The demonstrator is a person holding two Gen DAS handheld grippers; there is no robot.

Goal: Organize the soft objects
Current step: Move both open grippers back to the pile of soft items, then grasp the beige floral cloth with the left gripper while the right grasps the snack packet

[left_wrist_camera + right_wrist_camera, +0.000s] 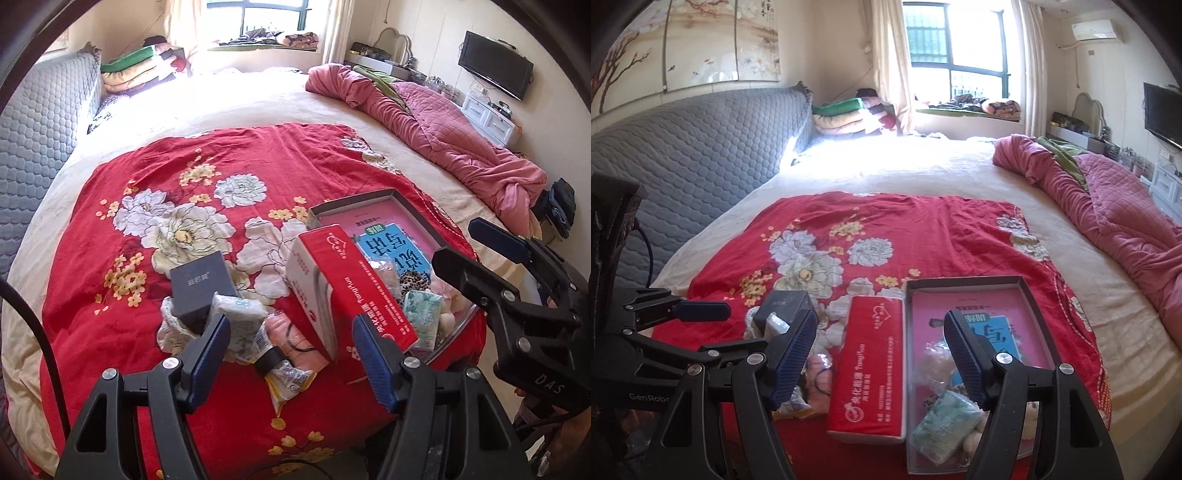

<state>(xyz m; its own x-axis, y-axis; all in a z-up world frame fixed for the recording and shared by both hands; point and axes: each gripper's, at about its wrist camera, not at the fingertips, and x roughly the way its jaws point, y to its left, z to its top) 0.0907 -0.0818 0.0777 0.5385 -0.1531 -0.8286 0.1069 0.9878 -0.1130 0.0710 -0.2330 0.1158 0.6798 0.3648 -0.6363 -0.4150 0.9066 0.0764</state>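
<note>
Both tools are hovering spread, gripping nothing: left tool [291, 354] over the loose soft packets [284, 343] on the bed, right tool [881, 362] above the tray [964, 282] collecting soft items, red tissue box [868, 373] between.

— Any lettering you can read?
— "TongFuo" in white on the red tissue box [866, 373], near the front edge of the red floral cloth [886, 229].
— On the tools?
— "GenRobo" on the left gripper [701, 312], "DAS" on the right gripper [480, 254].
— The rest?
— Chinese print, too small to make out.
</note>
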